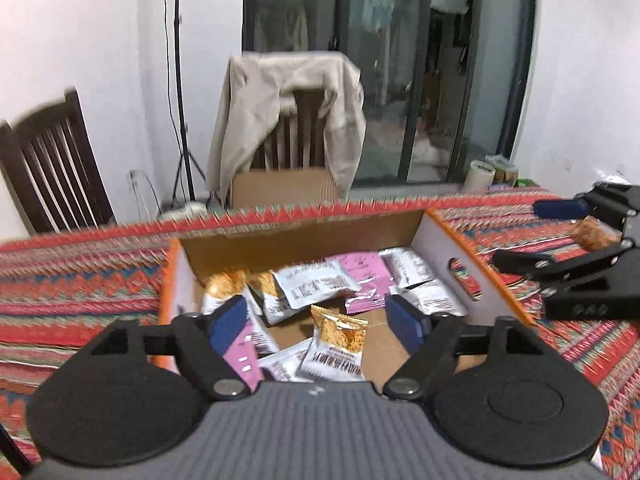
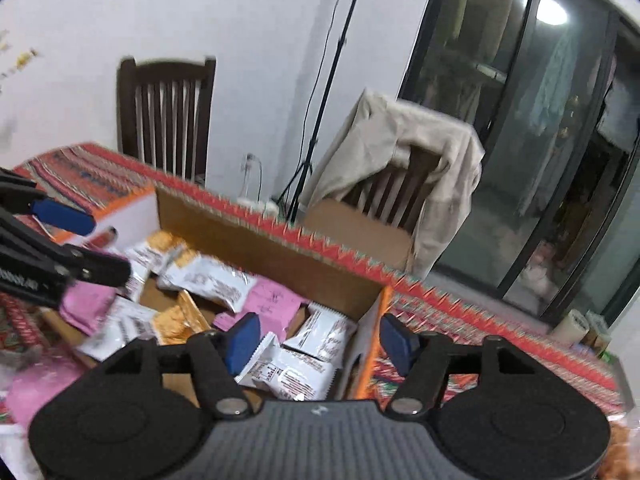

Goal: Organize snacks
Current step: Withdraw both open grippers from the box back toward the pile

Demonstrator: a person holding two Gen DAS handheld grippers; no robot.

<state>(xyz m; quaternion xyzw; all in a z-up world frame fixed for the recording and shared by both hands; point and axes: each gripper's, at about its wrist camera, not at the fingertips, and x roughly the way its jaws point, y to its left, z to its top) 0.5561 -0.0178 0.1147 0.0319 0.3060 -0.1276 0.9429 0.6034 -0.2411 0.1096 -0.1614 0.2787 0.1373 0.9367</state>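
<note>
Overhead, both tongs (image 1: 318, 322) (image 2: 320, 338) hang spread above crinkly foil packets (image 1: 316, 284) in a cardboard box (image 1: 304, 236).

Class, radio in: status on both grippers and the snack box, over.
Left gripper open, empty, above the cardboard box. Right gripper open, empty, over the box's right wall. Snack packets loose inside. Nothing blocking.

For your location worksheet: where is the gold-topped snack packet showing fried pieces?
In the left wrist view, the gold-topped snack packet stands inside the open cardboard box, centre front, between the left gripper's blue pads.

Motion-blurred tablecloth (image 1: 80, 280), balcony interior (image 1: 380, 40)
</note>
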